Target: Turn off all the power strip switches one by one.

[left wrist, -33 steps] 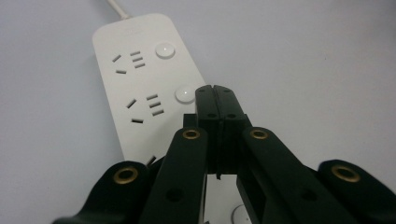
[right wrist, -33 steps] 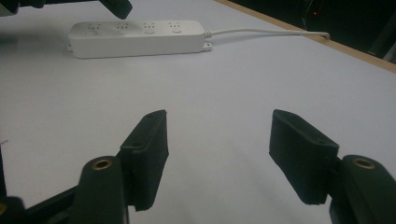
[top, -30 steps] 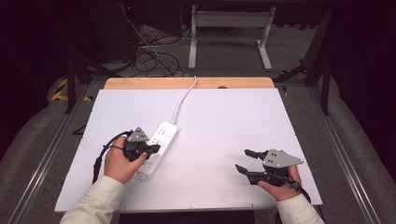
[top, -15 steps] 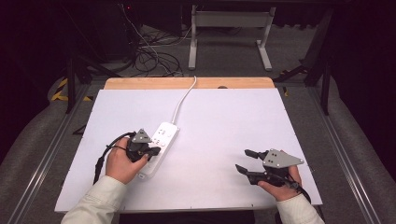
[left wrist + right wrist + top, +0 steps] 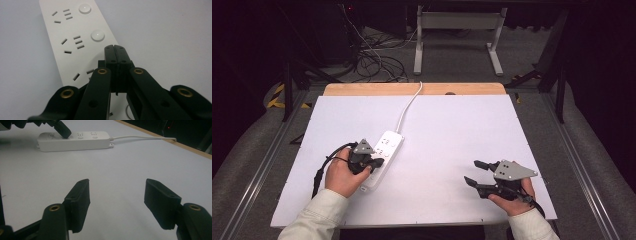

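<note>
Black right gripper low over near right of white table, jaws apart, empty | left gripper jaws pressed together, tip on white power strip by a round button | strip lies left of centre, cord running to far edge

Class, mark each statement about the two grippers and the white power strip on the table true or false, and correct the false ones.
1. The left gripper has its jaws closed together over the power strip. True.
2. The right gripper holds the power strip. False: its jaws stand apart with nothing between them, far from the strip.
3. The strip's cable runs toward the table's far edge. True.
4. A plug sits in one socket. False: the visible sockets are empty.
</note>
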{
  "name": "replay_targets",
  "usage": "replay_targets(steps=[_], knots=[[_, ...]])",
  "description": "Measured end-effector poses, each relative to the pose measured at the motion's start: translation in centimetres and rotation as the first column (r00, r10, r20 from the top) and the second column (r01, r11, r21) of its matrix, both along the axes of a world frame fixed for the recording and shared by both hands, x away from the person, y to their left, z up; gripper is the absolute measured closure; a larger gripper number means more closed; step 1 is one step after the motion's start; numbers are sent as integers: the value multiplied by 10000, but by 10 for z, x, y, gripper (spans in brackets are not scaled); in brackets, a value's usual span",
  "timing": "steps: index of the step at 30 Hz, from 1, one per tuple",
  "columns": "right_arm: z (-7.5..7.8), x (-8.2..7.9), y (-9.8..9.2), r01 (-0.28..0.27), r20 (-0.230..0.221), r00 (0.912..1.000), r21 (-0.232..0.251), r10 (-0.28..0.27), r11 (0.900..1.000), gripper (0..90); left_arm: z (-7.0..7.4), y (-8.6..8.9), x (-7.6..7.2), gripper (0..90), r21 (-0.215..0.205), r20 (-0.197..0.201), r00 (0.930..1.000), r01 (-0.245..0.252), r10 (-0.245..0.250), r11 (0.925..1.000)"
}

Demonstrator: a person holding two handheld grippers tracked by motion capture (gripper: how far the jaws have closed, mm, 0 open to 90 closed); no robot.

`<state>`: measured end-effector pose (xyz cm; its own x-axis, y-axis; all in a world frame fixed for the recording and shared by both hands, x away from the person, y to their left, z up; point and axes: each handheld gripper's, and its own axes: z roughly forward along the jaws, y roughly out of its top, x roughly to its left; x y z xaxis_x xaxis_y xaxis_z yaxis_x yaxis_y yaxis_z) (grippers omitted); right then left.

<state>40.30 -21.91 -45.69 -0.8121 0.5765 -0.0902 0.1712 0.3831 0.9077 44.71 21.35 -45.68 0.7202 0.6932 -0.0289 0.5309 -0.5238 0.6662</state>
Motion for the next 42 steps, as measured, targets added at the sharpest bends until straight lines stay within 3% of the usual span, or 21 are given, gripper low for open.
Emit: replay_targets(steps=[18,20,21,22,23,24,25,28,32,42], knots=[[0,-1,2,-30,-46,10000,14,30,10000,385,-3,-3,-3,900,112,200,9997,-136,134,9998],[0,-1,2,-12,-58,10000,43,12,10000,385,-3,-2,-3,900,-2,264,9995,-166,166,9999],[0,-1,1,-6,-60,10000,41,6,10000,386,-2,0,-3,900,-229,602,9978,-278,291,9994],[0,0,1,-19,-16,10000,21,19,10000,385,0,0,-3,900,111,495,9976,-493,487,9987],[0,0,1,-13,-13,10000,17,13,10000,386,0,0,-3,900,111,495,9976,-493,487,9987],[-1,0,1,-18,-15,10000,27,18,10000,386,8,4,-4,900,-136,714,9943,-783,791,9968],[-1,0,1,-21,-19,10000,13,21,10000,385,8,4,-4,900,-136,714,9943,-783,791,9968],[-2,1,1,-9,-67,10000,10,9,10000,386,19,6,-7,900,-683,763,9934,-802,854,9944],[-2,1,2,-44,-77,10000,-44,44,10000,386,23,6,-10,900,-636,858,9943,-584,638,9963],[-2,1,2,-38,-87,10000,-41,38,10000,386,24,3,-11,900,-758,831,9946,-558,621,9956]])
